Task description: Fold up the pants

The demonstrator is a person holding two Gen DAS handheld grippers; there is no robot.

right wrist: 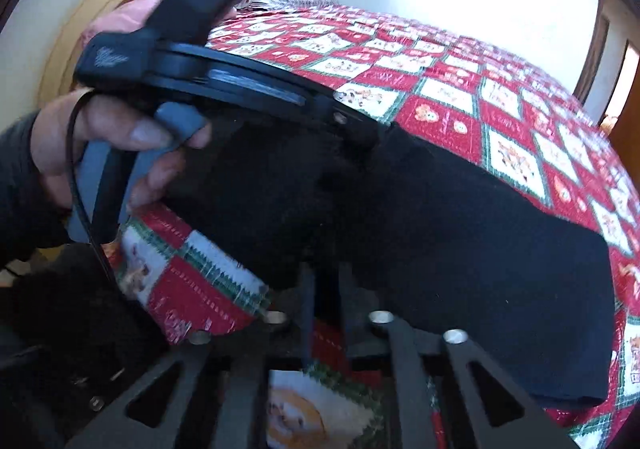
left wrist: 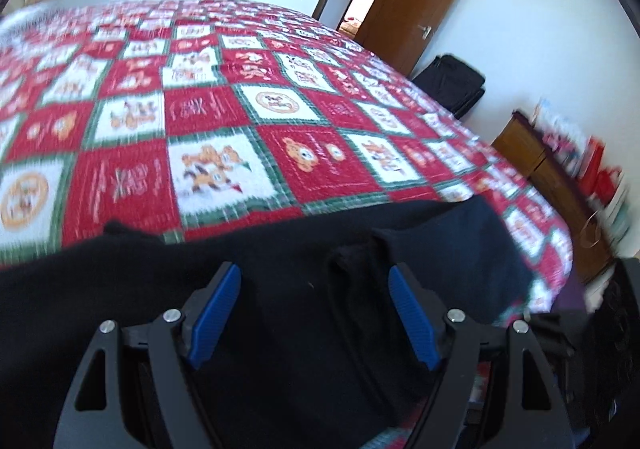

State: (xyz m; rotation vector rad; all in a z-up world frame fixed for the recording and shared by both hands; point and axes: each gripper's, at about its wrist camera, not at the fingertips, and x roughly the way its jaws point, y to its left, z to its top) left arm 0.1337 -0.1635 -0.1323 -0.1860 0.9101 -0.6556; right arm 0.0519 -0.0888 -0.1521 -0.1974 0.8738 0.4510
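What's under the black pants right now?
The black pants lie on the red, white and green patchwork quilt, which shows all around them. Whatever sits directly beneath the fabric is covered, so it cannot be seen.

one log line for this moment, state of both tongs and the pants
left tongs: open over black pants | right tongs: shut on black pants | pants: flat on red checked quilt | fold: not yet done

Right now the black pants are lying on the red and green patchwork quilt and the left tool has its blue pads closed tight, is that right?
Not quite. The left tool is open: the left wrist view shows its blue pads spread wide apart over the fabric. The rest holds: the black pants lie on the red and green patchwork quilt.
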